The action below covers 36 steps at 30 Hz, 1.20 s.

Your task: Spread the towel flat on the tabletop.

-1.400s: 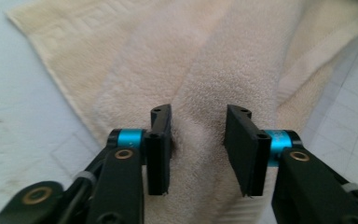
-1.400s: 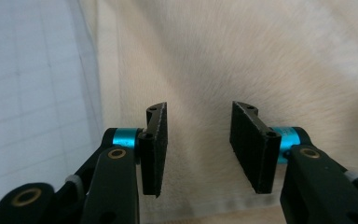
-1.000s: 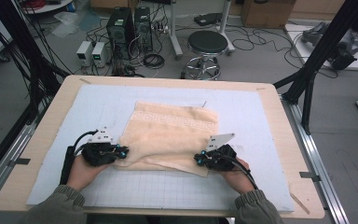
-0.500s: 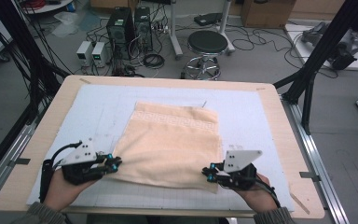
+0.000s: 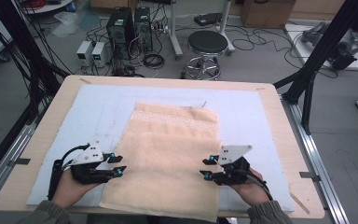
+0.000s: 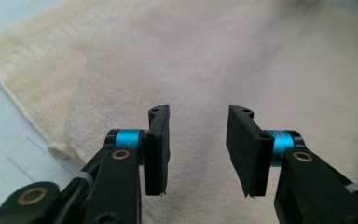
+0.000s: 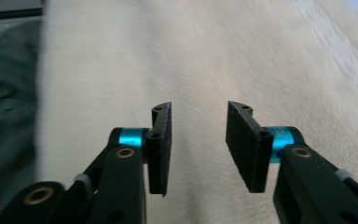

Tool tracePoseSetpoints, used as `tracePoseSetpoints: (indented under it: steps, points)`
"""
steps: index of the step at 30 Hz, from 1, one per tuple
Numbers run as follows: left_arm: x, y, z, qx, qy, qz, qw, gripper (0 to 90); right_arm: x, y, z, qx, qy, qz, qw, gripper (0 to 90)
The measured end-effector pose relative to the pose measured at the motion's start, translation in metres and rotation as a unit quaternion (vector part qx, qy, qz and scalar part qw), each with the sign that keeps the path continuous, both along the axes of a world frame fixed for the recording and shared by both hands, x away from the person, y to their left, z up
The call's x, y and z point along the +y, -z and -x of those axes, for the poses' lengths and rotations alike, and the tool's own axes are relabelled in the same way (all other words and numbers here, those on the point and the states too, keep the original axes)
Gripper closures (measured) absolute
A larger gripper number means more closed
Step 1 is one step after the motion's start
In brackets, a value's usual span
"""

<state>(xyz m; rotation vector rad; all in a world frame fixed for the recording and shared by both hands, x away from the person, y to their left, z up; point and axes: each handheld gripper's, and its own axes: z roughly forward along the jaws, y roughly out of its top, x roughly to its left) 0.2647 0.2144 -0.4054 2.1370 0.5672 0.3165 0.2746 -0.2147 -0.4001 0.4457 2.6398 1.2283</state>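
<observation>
While a cream towel (image 5: pixel 170 163) lies folded on the pale blue mat (image 5: pixel 102 107), its near edge hanging just past the table's near side, a person holds a gripper at each side of it. The left gripper (image 5: pixel 119 165) and the right gripper (image 5: pixel 206 168) both have their jaws apart after just opening, with nothing between them; the towel has been let go. To finish this fold well, the hands probably should draw straight out to the sides, keeping the jaws clear of the pile so no layer is dragged askew. The mat covers a wooden table (image 5: pixel 279 121). Beyond its far edge stand a round black stool (image 5: pixel 207 43), computer towers (image 5: pixel 131 23) and loose cables on a grey floor.
</observation>
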Motion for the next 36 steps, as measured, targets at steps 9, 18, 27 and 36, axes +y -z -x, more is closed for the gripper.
tracePoseSetpoints:
  steps: [9,18,27,36]
  points:
    - [-0.018,0.027,-0.018,0.027,0.003,-0.050,0.9984,72.3,0.010,0.034,-0.020,0.029,0.017,0.039,0.9987,75.0]
    - [-0.010,0.004,0.006,0.001,0.000,-0.030,0.9995,83.5,0.007,0.020,-0.006,0.016,0.003,0.018,0.9997,83.0]
    - [0.003,-0.034,0.060,-0.012,0.027,0.006,0.9995,83.7,0.000,-0.011,0.034,0.018,-0.034,-0.025,0.9990,83.4]
    - [0.012,-0.063,0.090,-0.029,0.051,0.043,0.9973,62.6,-0.010,-0.049,0.069,0.007,-0.076,-0.046,0.9960,72.0]
